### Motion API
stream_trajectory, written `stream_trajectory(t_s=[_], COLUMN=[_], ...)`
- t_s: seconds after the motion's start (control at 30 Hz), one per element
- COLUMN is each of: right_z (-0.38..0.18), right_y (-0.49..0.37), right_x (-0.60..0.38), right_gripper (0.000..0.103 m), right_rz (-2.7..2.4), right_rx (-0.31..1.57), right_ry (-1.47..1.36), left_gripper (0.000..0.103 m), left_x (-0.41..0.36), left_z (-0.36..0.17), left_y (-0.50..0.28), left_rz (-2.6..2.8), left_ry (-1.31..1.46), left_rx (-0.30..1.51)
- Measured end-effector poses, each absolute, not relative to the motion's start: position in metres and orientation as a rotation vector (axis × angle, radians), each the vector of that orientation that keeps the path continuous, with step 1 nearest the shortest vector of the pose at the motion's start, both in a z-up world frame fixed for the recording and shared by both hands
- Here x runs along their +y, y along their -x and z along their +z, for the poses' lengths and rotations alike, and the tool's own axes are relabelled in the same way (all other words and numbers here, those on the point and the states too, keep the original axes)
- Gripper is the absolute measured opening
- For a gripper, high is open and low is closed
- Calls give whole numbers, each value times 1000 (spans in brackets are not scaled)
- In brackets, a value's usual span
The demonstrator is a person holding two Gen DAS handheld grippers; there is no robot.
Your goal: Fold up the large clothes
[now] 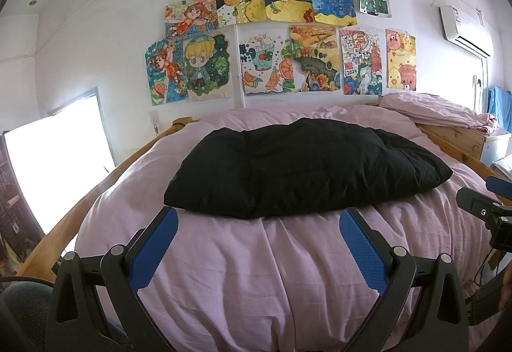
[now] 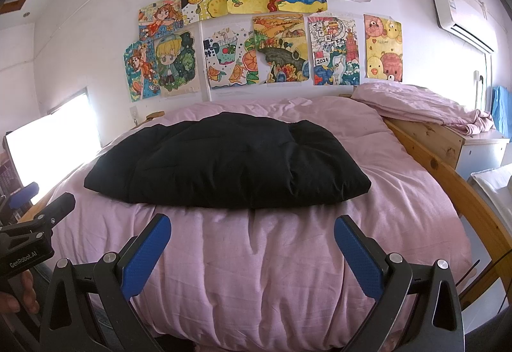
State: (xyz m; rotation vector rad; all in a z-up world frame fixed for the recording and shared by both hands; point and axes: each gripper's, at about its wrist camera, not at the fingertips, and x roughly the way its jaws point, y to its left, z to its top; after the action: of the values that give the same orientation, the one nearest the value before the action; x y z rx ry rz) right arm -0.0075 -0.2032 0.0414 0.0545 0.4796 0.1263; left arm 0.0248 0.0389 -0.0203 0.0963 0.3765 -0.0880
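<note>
1. Two grippers, left gripper (image 1: pixel 258 217) and right gripper (image 2: pixel 252 224), fingers spread wide, grasping nothing.
2. Folded black garment (image 1: pixel 304 166) lying on pink duvet (image 1: pixel 272 272), just beyond both.

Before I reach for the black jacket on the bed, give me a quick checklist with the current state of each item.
1. Left gripper fingers spread, nothing held: ok.
2. Right gripper fingers spread, nothing held: ok.
3. Black jacket lies free on the pink duvet, nothing on top: ok.
4. Both grippers short of the jacket's near edge, no contact: ok.
5. Jacket already folded into a compact bundle: looks so; layers underneath, cannot tell.
6. Loose sleeves or hood: cannot tell.
</note>
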Motion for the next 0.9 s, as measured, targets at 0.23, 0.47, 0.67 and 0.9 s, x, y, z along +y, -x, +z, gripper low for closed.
stream_trajectory(t_s=[0.23, 0.47, 0.67, 0.9], right_z=[42, 42, 42, 43], right_y=[7, 8, 8, 8], right_x=[-203, -202, -203, -202], right_gripper=[103, 103, 103, 103], right_rz=[125, 124, 124, 124], right_rx=[481, 481, 481, 481], right_ry=[-57, -58, -59, -60], left_gripper=[99, 99, 99, 99], left_x=[40, 41, 42, 43], left_z=[-21, -21, -22, -22], left_y=[-25, -25, -26, -26], left_rz=[-90, -91, -91, -92], left_ry=[-98, -98, -99, -100], left_rx=[376, 375, 374, 374])
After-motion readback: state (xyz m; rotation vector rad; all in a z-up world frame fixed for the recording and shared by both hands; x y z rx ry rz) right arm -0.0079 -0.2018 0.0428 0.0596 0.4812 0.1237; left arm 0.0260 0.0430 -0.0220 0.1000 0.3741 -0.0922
